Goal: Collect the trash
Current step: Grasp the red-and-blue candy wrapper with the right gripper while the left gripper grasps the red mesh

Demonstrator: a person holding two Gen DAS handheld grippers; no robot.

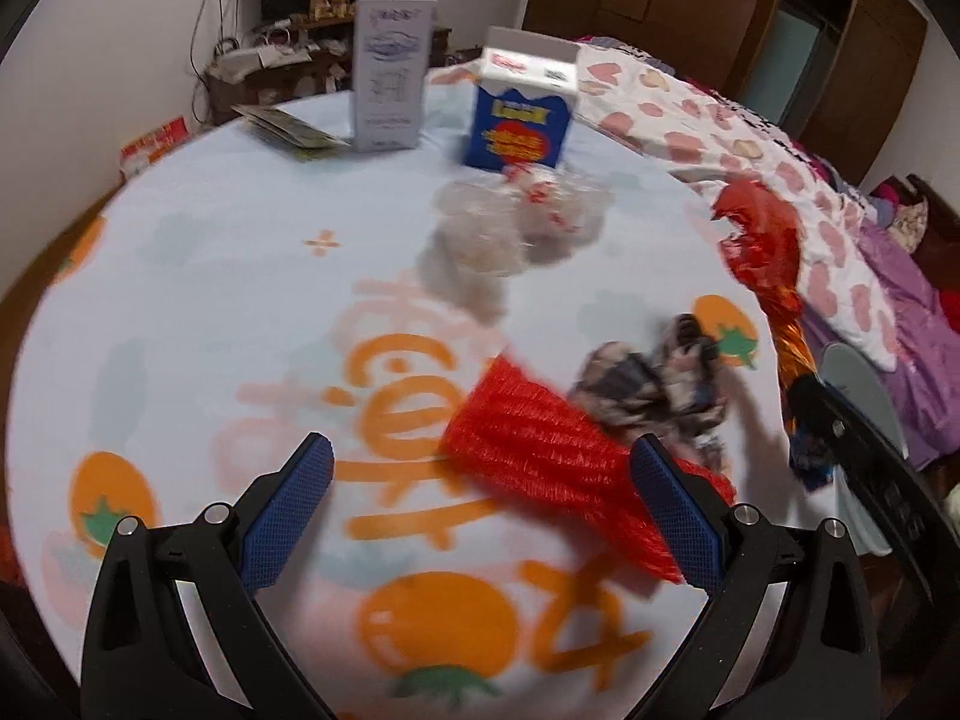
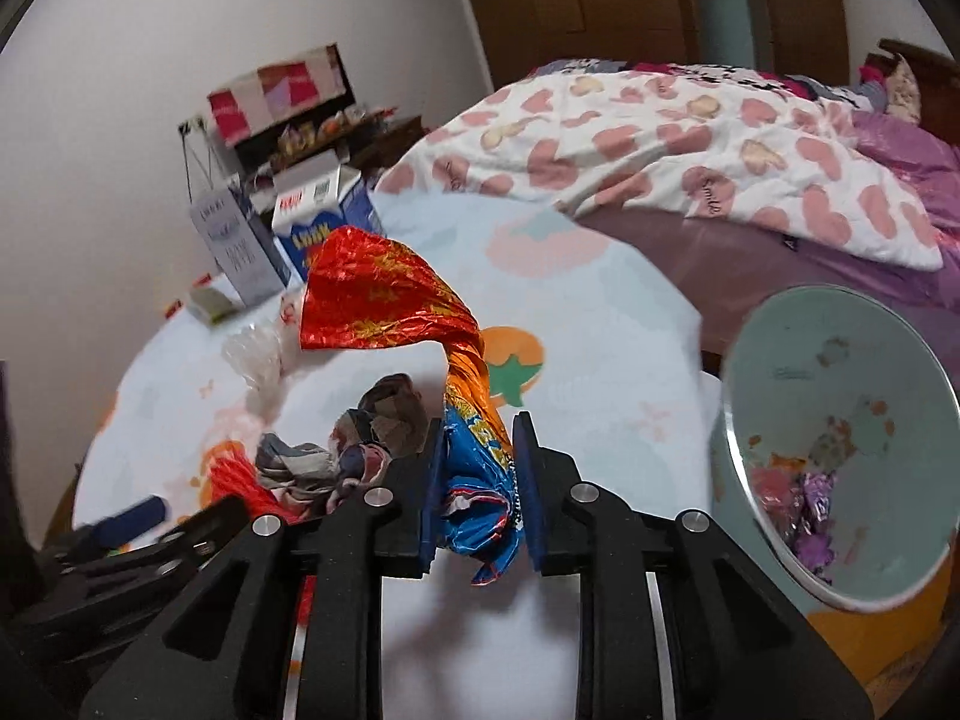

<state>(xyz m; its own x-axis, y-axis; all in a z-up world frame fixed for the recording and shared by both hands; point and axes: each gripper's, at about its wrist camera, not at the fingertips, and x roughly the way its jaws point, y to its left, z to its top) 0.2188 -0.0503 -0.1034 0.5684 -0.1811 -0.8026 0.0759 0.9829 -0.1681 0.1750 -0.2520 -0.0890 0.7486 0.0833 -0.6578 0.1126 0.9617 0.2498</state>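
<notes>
Since your right gripper (image 2: 477,480) is clenching that foil wrapper (image 2: 384,294) beside the bin (image 2: 840,420), your left gripper (image 1: 480,510) hangs released, ready.

Bedroom interior: white wall (image 2: 120,90), dark wooden wardrobe (image 1: 690,6), bed with a heart-print blanket (image 2: 660,156) over purple bedding (image 2: 900,168), and a cluttered low cabinet (image 1: 264,72) against the wall.
</notes>
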